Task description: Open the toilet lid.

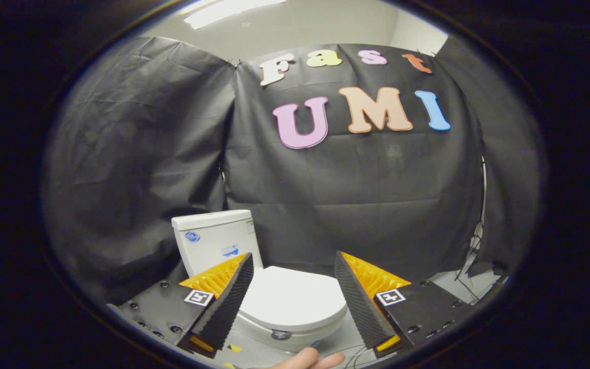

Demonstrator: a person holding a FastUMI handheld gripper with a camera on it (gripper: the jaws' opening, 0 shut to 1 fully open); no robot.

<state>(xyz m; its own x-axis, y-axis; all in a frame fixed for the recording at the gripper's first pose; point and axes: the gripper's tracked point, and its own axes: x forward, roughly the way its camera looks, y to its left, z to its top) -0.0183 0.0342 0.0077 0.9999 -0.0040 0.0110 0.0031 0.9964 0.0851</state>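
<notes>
A white toilet stands on the floor against the black cloth wall. Its lid (pixel 295 294) lies flat and closed over the bowl. The white tank (pixel 213 238) rises behind it, just beyond the left finger. My gripper (pixel 293 261) hovers above and in front of the toilet, open, with a wide gap between the fingers and nothing held. Through that gap I see the closed lid some way below and beyond the fingertips. The bowl's front rim (pixel 287 333) carries a small dark round mark.
Black cloth walls close in behind and to the left of the toilet. A person's hand (pixel 308 360) shows below the bowl, nearest me. Thin cables (pixel 471 246) hang at the right by a pale floor patch (pixel 448 284).
</notes>
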